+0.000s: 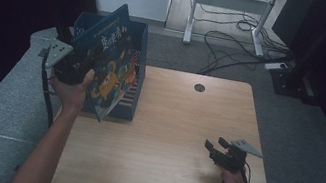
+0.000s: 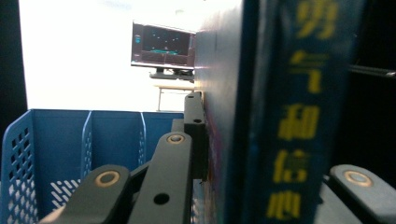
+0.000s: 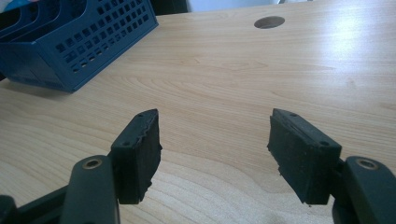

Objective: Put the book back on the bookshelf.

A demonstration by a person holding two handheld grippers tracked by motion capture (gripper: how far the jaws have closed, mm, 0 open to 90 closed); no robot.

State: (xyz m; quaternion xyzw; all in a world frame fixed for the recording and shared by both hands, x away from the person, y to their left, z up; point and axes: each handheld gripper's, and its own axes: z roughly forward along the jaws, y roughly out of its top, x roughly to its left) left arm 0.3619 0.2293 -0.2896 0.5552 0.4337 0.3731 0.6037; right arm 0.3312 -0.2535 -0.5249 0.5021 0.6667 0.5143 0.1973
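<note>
A blue picture book (image 1: pixel 110 64) with yellow lettering and a colourful cover is held tilted over the blue file rack (image 1: pixel 131 101) at the table's left edge. My left gripper (image 1: pixel 82 64) is shut on the book's edge. In the left gripper view the book's spine (image 2: pixel 299 112) stands upright between the black jaws, with the rack's dividers (image 2: pixel 88 140) behind. My right gripper (image 1: pixel 212 148) rests low over the wooden table (image 1: pixel 170 123) at the right front, open with nothing between its pads (image 3: pixel 140 154).
A round cable hole (image 1: pixel 199 88) lies near the table's far edge. The blue rack's perforated wall (image 3: pixel 84 42) stands far left in the right gripper view. Cables and a desk frame (image 1: pixel 231 12) are on the floor beyond the table.
</note>
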